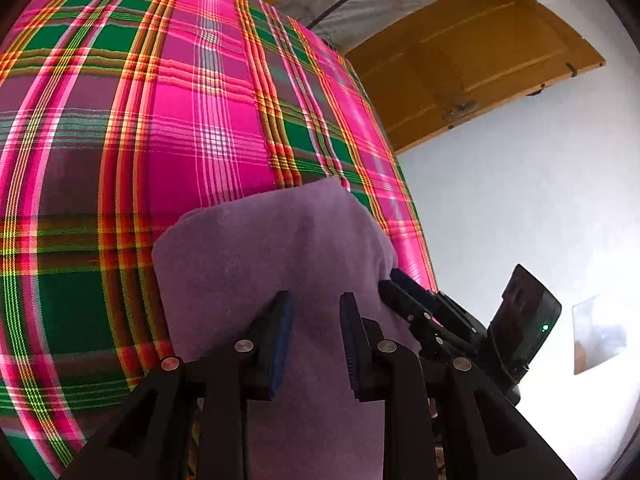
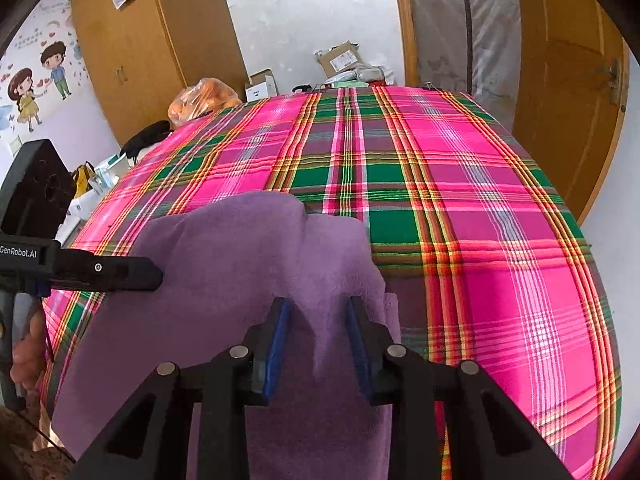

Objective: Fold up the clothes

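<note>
A purple fleece garment [image 1: 272, 248] lies on the near part of a bed covered in a pink and green plaid sheet [image 1: 168, 112], its near end hanging over the bed's edge. My left gripper [image 1: 316, 304] hovers over the garment's near part, jaws apart, and the blue pads do not press on the cloth. In the right wrist view the same garment [image 2: 240, 264] shows a raised fold running between the fingers of my right gripper [image 2: 316, 308], which is open too. Each gripper shows in the other's view: the right one [image 1: 394, 282] at the garment's right edge, the left one [image 2: 158, 272] above its left part.
The plaid sheet [image 2: 460, 208] stretches far ahead and to the right. A wooden door [image 1: 480, 64] stands past the bed's right side. A wardrobe [image 2: 132, 52], cardboard boxes [image 2: 340, 60] and an orange bag [image 2: 200, 100] stand beyond the far edge. A person's hand [image 2: 24, 352] holds the left gripper.
</note>
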